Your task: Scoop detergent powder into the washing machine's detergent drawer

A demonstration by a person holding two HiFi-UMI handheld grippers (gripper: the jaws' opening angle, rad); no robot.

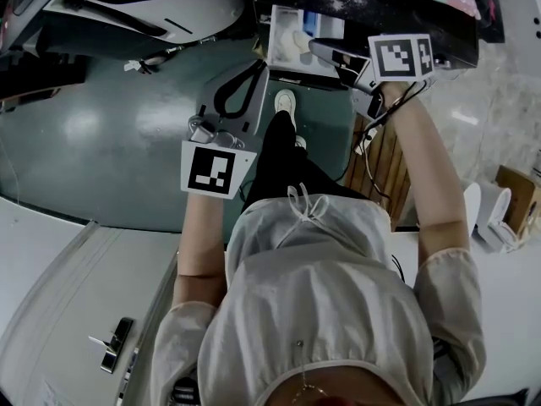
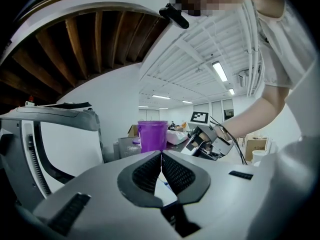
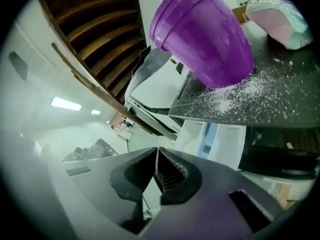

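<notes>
The open detergent drawer (image 1: 292,36) is white with a blue compartment (image 3: 212,139); it juts out under the dark machine top (image 1: 397,11). A purple cup (image 3: 205,34) stands on that top amid spilled white powder (image 3: 240,96), with a pink detergent bag (image 3: 277,14) beside it. The cup (image 2: 152,135) also shows ahead in the left gripper view. My right gripper (image 1: 318,48) is shut and empty, its tips just right of the drawer and below the cup. My left gripper (image 1: 259,68) is shut on nothing, held below and left of the drawer. The right gripper (image 2: 207,141) is visible from the left one.
A white appliance (image 1: 144,7) sits at the back left over the green floor (image 1: 101,142). A wooden slatted stand (image 1: 385,167) is under the right arm. A cardboard box (image 1: 517,197) stands at the right, a white counter (image 1: 51,303) at the lower left.
</notes>
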